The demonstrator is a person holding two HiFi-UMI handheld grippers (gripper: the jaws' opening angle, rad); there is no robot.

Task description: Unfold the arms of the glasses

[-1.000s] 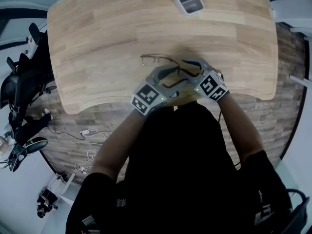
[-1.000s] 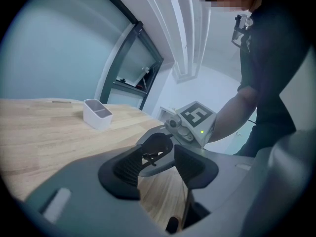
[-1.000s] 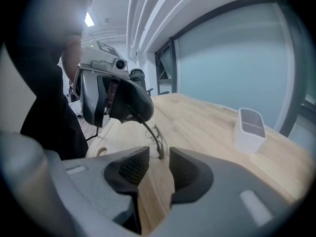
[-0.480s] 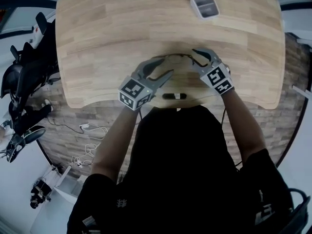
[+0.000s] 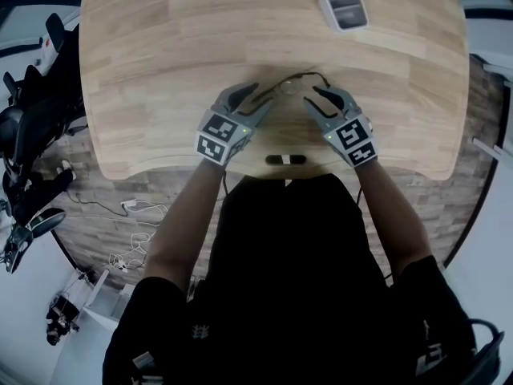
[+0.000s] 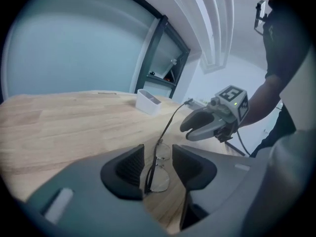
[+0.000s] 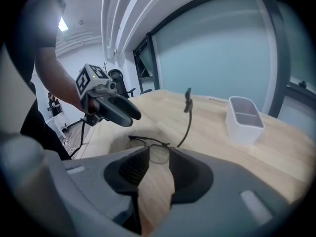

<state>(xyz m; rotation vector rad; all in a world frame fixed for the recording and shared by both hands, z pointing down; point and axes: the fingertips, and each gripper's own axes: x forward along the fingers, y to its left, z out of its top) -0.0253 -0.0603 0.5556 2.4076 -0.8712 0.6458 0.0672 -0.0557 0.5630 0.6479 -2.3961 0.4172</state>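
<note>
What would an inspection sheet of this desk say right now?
Surface: wooden table.
Job's things: glasses on it, one arm unfolded.
Clutter: white tray at the far edge.
Grippers: left gripper, jaws have just been closing, glasses between them, not gripped; right gripper, jaws apart, a lens at their tips.
Cables: loose cables on the floor.
Surroundings: chairs at left.
</note>
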